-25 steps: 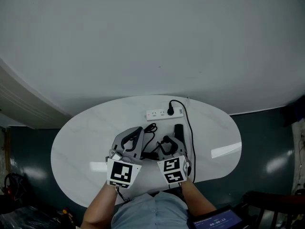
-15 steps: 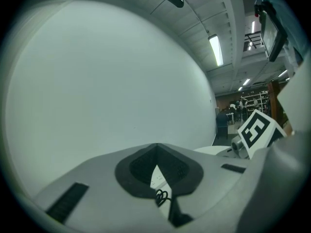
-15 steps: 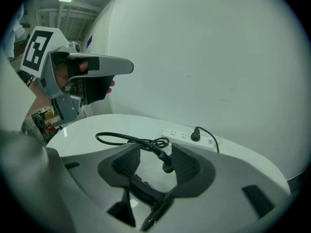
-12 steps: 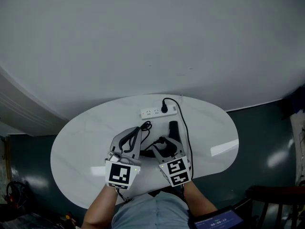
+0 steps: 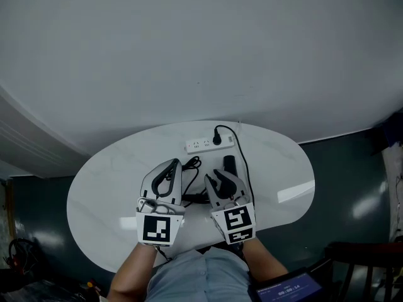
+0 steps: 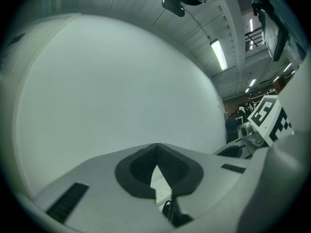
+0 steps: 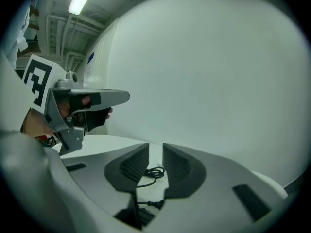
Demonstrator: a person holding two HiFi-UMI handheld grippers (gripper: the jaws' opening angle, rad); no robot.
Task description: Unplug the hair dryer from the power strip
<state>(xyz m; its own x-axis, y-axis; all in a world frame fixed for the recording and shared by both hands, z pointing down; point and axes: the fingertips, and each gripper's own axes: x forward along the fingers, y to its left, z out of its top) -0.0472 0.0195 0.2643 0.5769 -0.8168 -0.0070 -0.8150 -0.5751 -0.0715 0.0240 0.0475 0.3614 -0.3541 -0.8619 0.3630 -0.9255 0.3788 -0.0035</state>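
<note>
I see left gripper [image 5: 171,163] jaws pressed together, empty | right gripper [image 5: 218,178] just been closing, slim gap, empty | dryer [image 5: 230,164] on table [image 5: 113,168] beside right gripper | plug [image 5: 217,140] in strip [image 5: 200,146]

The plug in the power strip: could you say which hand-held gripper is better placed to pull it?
Probably right: the right hand-held gripper sits nearer the plug, jaws apart though just closing, nothing between them; the left hand-held gripper is shut and farther off.

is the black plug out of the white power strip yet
No, the head view shows the black plug seated in the white power strip, near one end.
</note>
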